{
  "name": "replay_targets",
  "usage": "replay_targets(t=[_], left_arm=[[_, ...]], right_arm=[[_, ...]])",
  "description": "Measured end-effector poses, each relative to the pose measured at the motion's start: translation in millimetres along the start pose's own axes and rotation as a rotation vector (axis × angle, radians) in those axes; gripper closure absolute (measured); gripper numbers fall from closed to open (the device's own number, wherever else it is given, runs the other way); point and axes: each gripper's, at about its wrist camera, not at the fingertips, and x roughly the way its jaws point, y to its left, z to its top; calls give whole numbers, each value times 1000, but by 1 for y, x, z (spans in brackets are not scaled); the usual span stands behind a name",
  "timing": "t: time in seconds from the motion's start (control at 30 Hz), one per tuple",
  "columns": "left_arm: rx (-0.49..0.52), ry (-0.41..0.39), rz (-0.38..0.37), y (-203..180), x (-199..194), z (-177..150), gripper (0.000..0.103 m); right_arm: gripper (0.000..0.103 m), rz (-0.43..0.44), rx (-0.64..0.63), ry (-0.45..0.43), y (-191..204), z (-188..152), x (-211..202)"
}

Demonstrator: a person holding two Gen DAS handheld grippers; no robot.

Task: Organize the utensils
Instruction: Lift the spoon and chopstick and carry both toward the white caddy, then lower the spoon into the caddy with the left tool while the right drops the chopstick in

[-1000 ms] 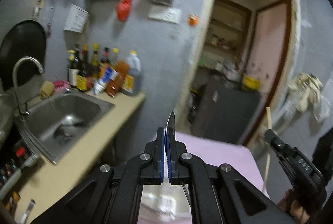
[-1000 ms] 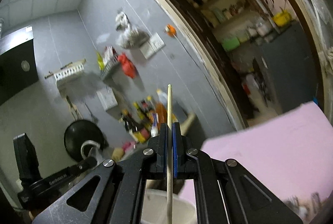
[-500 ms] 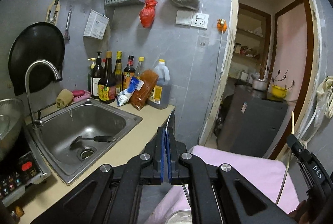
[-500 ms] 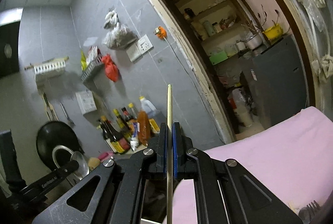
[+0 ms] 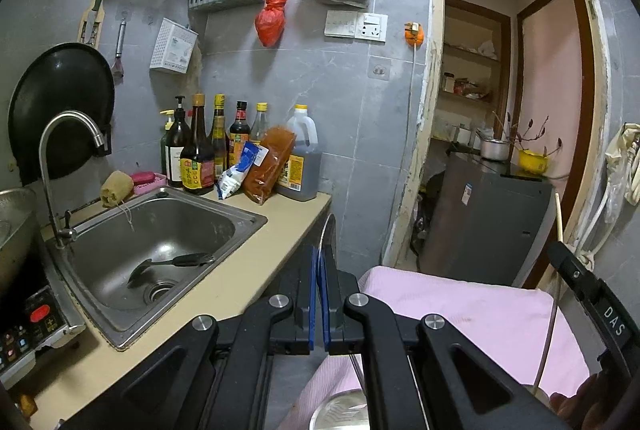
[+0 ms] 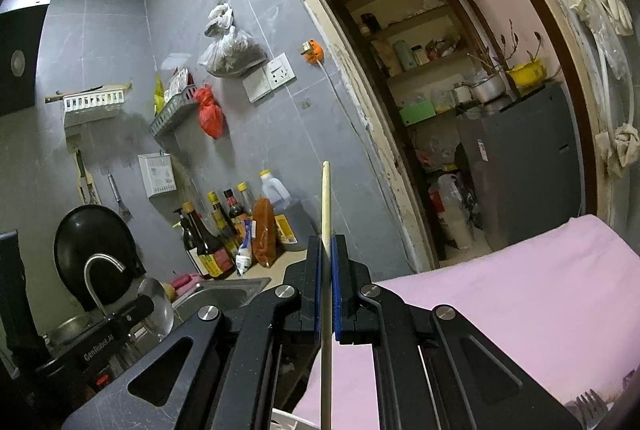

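My left gripper point(image 5: 319, 250) is shut on a thin metal spoon point(image 5: 325, 230), which I see edge-on rising from the jaws. In the right wrist view its shiny bowl point(image 6: 156, 304) shows at the left gripper point(image 6: 144, 306), low on the left. My right gripper point(image 6: 327, 240) is shut on a pale wooden chopstick point(image 6: 326, 198) that stands upright and runs down past the pads. The left wrist view shows that chopstick point(image 5: 558, 214) and the right gripper point(image 5: 560, 258) at the far right. Both hover above a pink cloth-covered table point(image 5: 460, 310).
A steel sink point(image 5: 152, 230) with a black ladle point(image 5: 172, 264) lies to the left, bottles point(image 5: 240, 154) behind it on the beige counter. A round metal dish point(image 5: 340, 412) sits below the left gripper. A white basket rim point(image 6: 288, 422) and fork tines point(image 6: 588, 400) lie low.
Both grippers have come down and tipped lower, so the sink, counter and pink table fill more of each view. The spoon and chopstick stay clamped. Little has shifted in the last half second.
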Motion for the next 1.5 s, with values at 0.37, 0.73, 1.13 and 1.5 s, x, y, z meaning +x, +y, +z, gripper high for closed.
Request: replay_targets(t=[0.37,0.73,1.13,1.5], left_arm=[[16,8,-5,-2,-1,-4,100],[-2,56,-92,10,-3,-4,100],[-2,133,-164,14,-16,-13,72],[-6,110,-168,2,-41,-9,42]], right_arm=[[99,-14,9,23,-6,-8,0],[98,7,-23,97,-3,-17,-10],[78,-7,-17,133,-8,-18,-43],[51,-51,-23,110,-21,2,-83]])
